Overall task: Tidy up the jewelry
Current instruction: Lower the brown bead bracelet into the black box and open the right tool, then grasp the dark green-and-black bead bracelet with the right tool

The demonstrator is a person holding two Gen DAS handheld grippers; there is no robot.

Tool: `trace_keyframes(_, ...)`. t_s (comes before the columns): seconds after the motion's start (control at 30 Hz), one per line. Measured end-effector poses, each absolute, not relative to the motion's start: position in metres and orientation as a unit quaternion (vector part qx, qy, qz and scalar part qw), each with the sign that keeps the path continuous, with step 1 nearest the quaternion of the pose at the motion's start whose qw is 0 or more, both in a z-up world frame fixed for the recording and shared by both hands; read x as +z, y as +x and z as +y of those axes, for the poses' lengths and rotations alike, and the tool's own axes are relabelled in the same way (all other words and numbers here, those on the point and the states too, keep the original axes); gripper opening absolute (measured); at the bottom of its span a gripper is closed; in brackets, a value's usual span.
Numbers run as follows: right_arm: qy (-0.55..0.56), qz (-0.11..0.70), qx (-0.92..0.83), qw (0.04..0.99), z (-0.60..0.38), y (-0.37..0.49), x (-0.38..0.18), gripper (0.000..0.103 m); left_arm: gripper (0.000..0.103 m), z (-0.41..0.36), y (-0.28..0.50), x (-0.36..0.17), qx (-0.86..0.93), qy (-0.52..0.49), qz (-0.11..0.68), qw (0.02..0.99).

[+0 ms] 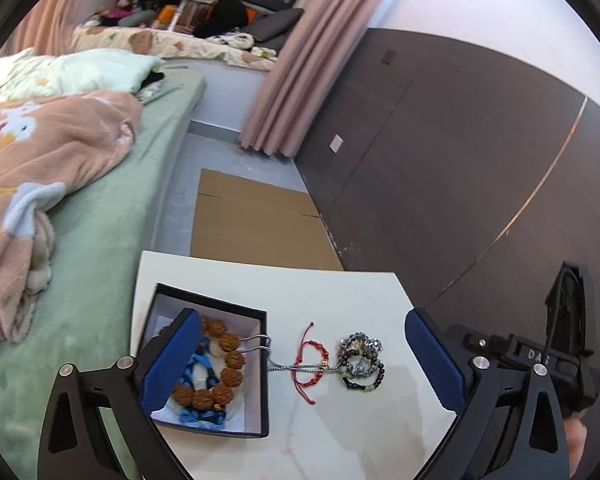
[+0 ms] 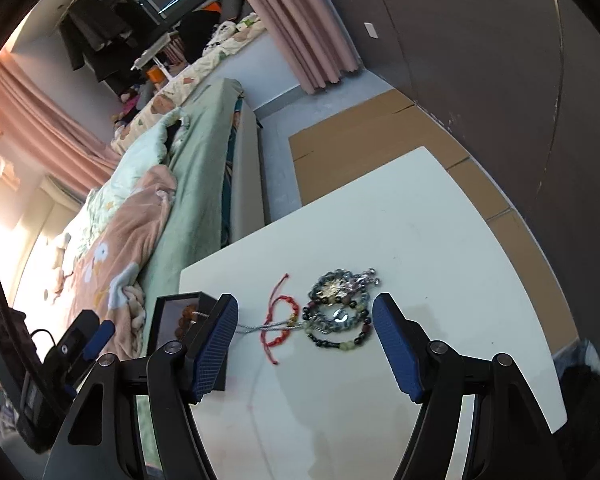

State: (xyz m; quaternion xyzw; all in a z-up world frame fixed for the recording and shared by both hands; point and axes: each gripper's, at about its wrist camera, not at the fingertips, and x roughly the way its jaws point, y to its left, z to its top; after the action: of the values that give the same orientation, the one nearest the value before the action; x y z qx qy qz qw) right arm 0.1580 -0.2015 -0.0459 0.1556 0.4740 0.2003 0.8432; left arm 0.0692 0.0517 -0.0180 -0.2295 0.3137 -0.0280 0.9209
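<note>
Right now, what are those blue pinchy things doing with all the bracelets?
A person holds two grippers over a white table, sorting jewelry. The left gripper and right gripper are both open and hold nothing. A brown bead bracelet and something blue already lie in the black box. A red string bracelet and a pile of beaded bracelets still wait on the table.
</note>
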Motion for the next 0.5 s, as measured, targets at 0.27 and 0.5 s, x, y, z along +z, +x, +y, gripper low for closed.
trace_keyframes(0.27, 0.116, 0.539, 0.183, 0.814, -0.192, 0.184, -0.094, 0.053, 0.078, 0.038, 0.089, -0.033, -0.034, -0.213, 0.333, 0.918)
trace_keyframes(0.5, 0.072, 0.574, 0.175, 0.797, -0.178, 0.201, -0.123, 0.041, 0.072, 0.035, 0.103, -0.040, -0.035, -0.205, 0.336, 0.919)
